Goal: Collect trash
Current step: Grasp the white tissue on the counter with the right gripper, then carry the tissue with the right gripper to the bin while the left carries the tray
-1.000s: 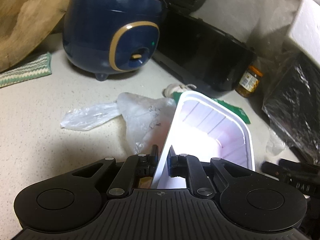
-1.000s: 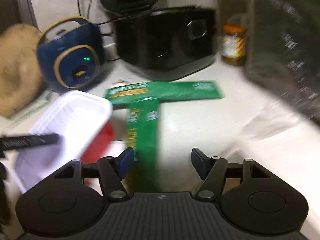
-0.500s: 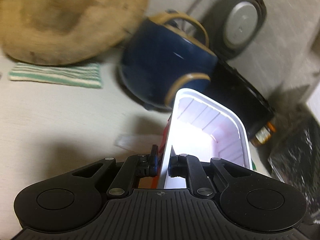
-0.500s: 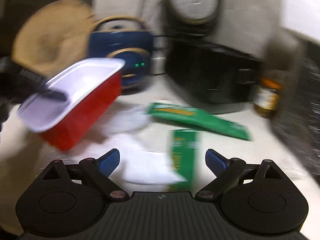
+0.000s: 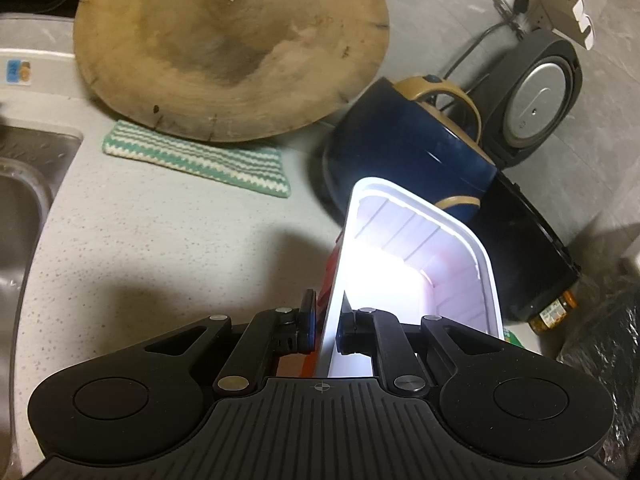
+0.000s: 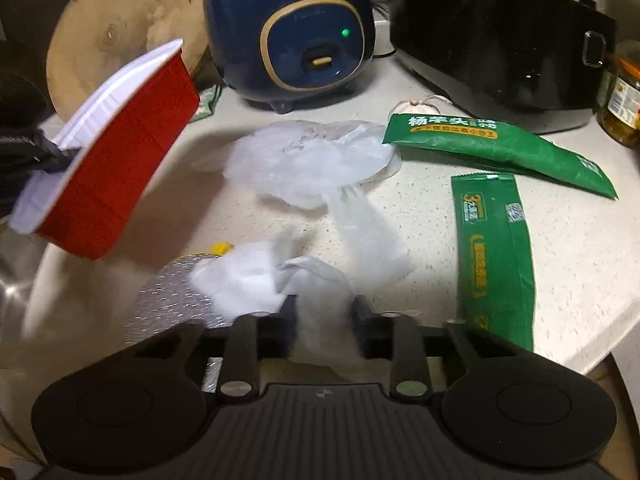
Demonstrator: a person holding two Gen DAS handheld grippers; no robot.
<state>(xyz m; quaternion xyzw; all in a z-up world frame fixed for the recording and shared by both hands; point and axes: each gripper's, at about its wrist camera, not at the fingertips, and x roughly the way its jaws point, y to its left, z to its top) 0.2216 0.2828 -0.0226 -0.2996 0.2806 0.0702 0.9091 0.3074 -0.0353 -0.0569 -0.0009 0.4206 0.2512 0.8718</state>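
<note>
My left gripper [image 5: 325, 325] is shut on the rim of a red tub with a white inside [image 5: 420, 264] and holds it in the air, tilted; the tub also shows at the left of the right wrist view [image 6: 116, 152]. My right gripper [image 6: 324, 318] is partly closed around a crumpled clear plastic wrapper [image 6: 316, 292] low over the counter; its jaws stand either side of the wrapper with a gap between. More clear plastic [image 6: 316, 164], two green sachets [image 6: 496, 148] [image 6: 494, 248] and a silver foil piece [image 6: 176, 296] lie on the counter.
A blue rice cooker [image 6: 292, 28] and a black appliance [image 6: 500, 36] stand at the back. A jar [image 6: 624, 108] is at the far right. A round wooden board [image 5: 228, 44] leans on the wall over a striped cloth [image 5: 200, 160]. A sink [image 5: 20, 208] is at left.
My left gripper has lifted the tub up and swung left, away from the trash. My right gripper has dropped onto the clear wrapper and its jaws have narrowed around it.
</note>
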